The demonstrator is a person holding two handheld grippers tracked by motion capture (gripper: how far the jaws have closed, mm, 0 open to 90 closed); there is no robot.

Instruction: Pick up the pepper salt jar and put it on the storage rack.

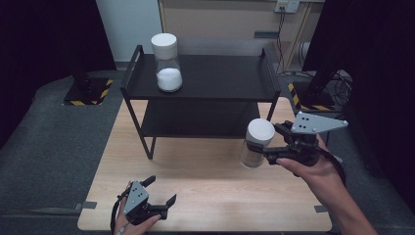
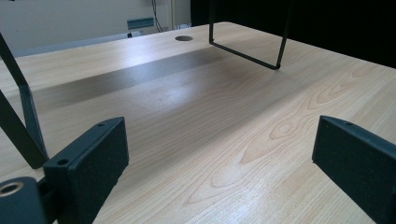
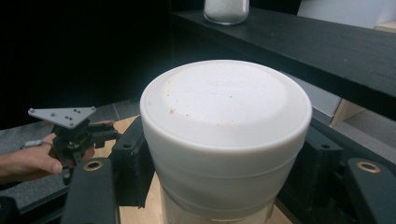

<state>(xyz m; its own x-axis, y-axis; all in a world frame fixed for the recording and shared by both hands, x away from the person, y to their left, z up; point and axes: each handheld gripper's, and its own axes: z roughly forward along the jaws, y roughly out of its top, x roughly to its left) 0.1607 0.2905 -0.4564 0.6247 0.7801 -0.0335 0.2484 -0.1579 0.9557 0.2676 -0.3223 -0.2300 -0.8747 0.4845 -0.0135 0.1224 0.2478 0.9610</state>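
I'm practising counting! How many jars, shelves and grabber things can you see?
Jars with white lids: 2, one on the shelf, one in the right gripper
Black shelf: 1
Grippers: 2, left, right
Total: 5

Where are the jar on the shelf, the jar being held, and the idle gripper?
Jar on the shelf [image 1: 168, 62], high view, its glass waist.
Held jar [image 3: 226, 100], right gripper view, its white lid.
Left gripper [image 1: 160, 191], high view, midway between its open jaws.

Overall illumination is dim, surroundings near black. Overhead light brightens the wooden table; the shelf rack casts a broad soft shadow beneath. The white lid appears slightly overexposed. Foreground jaws are soft-focused.
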